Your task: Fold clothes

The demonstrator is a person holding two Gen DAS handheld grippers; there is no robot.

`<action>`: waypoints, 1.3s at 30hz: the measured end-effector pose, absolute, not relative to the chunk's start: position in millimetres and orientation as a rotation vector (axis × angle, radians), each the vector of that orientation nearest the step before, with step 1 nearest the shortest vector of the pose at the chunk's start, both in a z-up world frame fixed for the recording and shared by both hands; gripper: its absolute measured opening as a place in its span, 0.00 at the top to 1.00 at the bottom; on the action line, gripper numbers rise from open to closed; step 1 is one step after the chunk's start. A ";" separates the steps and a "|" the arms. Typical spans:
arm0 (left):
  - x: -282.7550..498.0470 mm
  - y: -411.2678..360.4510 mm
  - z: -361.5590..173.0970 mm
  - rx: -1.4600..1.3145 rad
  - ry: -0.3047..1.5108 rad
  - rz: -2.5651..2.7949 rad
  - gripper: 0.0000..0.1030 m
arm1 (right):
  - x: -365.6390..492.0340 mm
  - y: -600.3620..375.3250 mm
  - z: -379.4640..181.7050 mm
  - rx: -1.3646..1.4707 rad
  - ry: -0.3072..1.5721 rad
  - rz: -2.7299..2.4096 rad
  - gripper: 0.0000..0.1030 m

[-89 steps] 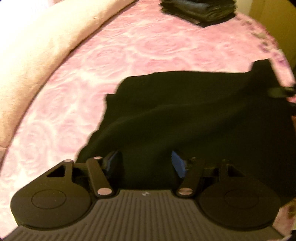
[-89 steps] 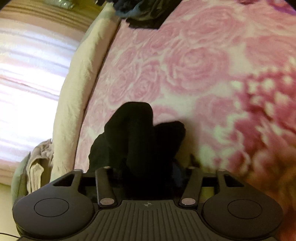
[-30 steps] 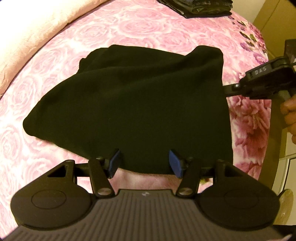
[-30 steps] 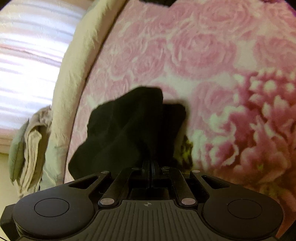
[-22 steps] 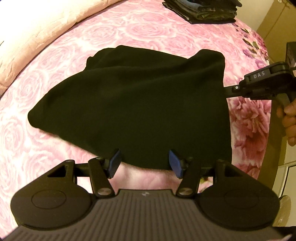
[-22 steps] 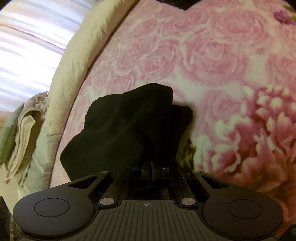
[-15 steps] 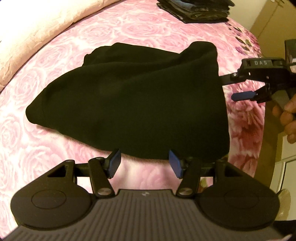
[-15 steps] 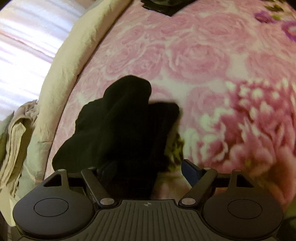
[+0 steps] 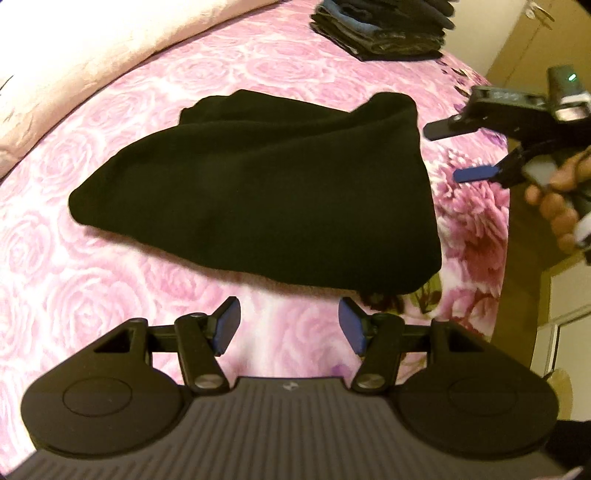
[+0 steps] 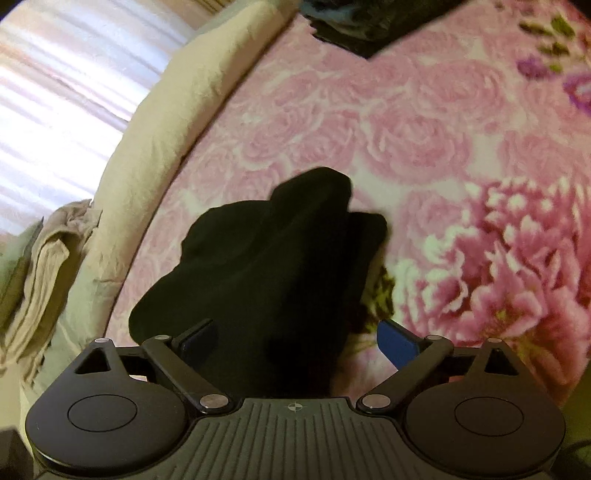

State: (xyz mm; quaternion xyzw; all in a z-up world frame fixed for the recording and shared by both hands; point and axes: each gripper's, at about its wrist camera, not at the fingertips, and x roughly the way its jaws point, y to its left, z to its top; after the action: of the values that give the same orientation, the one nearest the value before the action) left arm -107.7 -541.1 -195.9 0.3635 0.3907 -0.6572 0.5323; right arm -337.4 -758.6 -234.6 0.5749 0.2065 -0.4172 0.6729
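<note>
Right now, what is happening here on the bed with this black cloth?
A person is folding a black garment on a pink flowered bedspread. The right gripper has just been opening, with nothing between its jaws. The left gripper is open too, just short of the near edge. A stack of folded clothes waits behind.

Left tongs (image 9: 289, 320): pointing steeply downward, blue pads standing apart at a middling gap, gripping nothing.
Right tongs (image 10: 298, 338): jaws just opening wide, pads pressing on nothing; angling downward.
Right tongs, side-on from left wrist (image 9: 445, 152): two fingers spreading apart, hanging free.
Right hand (image 9: 554, 195): wrapping the handle behind the tongs, fingers curling.
</note>
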 end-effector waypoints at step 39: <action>-109.8 -529.7 -137.0 0.616 0.870 -1.470 0.46 | -246.1 -780.9 -60.8 0.682 0.698 -0.552 0.75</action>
State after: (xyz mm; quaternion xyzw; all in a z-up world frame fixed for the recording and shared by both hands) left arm -109.8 -529.6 -137.0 0.2674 0.3778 -0.6382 0.6152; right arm -246.1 -780.9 -60.8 0.3234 0.3308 -0.2617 0.8471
